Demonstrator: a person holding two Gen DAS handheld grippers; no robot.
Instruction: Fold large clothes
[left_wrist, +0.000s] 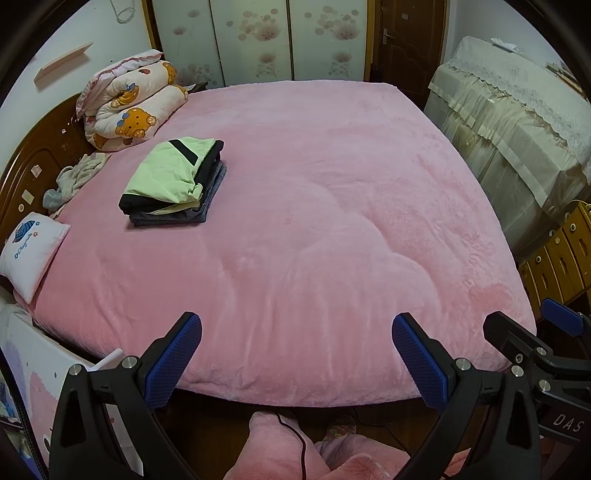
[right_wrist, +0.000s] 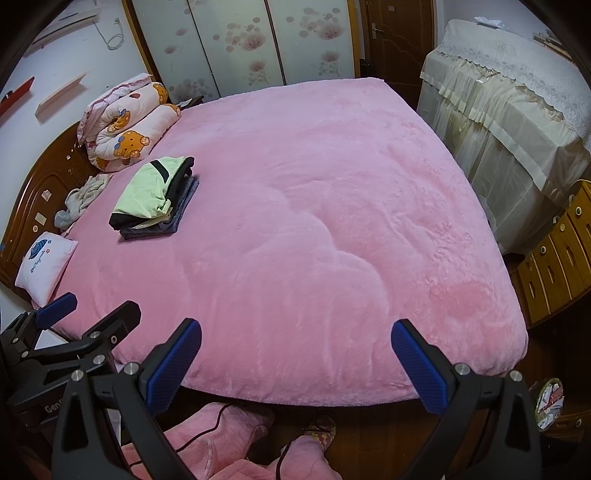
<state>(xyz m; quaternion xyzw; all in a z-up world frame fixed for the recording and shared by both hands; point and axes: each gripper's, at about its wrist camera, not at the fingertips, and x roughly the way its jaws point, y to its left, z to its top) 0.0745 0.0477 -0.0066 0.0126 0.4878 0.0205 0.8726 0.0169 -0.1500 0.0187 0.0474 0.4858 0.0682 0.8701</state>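
A: Where do we stand with our tongs?

B: Our left tongs (left_wrist: 297, 354) and right tongs (right_wrist: 297, 354) both hang released, jaws wide apart and holding nothing, just off the near edge of the bed (left_wrist: 332, 221). They are side by side, the left one nearer to the headboard (left_wrist: 33, 162).

A: And the clothes?

B: A folded stack (left_wrist: 173, 182) lies on the bed toward the headboard edge, well apart from both tongs, ahead and to our left. Its long axis runs roughly from the near edge toward the far edge. On top is a pale green piece with a black stripe, under it black and grey layers; all look soft and thin, with flat, tidy edges.

A: Is anything left to fold?

B: We judge maybe the crumpled pale cloth (left_wrist: 75, 177) at the headboard, beside the stack. The left tongs are nearer to it. It is loose and wrinkled, so it should pinch easily. The fluffy pink blanket gives a soft, slightly wavy surface.
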